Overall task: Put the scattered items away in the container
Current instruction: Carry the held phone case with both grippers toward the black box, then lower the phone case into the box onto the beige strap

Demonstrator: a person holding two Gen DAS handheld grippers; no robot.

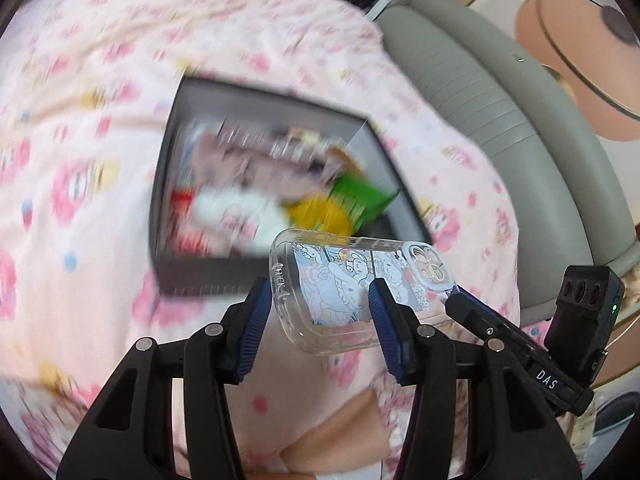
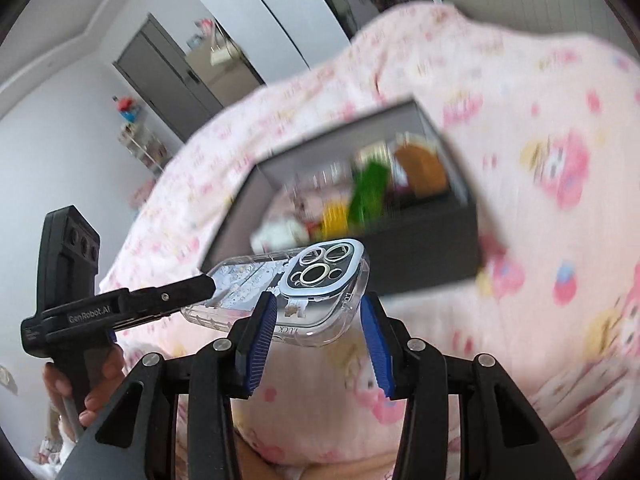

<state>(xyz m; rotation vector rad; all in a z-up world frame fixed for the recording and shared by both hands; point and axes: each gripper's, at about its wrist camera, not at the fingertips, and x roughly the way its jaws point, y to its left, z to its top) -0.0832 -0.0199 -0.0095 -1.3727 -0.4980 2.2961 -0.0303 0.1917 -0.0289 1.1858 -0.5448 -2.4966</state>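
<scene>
I hold a clear phone case (image 1: 352, 292) in the air above the pink patterned blanket (image 1: 80, 200), just in front of the dark box (image 1: 208, 276). My left gripper (image 1: 316, 316) pinches one end of it across the width, a blue pad on each long edge. My right gripper (image 2: 316, 332) pinches the other end, the one with the camera cutout, in the same way.

The case lies nearly flat, its long axis running crosswise between my two hands. In the left wrist view the camera end points to the right and slightly up, where a finger of my right gripper meets it. In the right wrist view the case (image 2: 280, 288) stretches away to the left, towards the black fingers of my left gripper.

The left view shows the cartoon picture on the case and a grey padded headboard (image 1: 480, 92). The right view shows the camera rings, my hand (image 2: 92, 384) on the left gripper's handle, and a grey door (image 2: 160, 76). Both views show the box holding blurred white, yellow and green items (image 2: 360, 196).
</scene>
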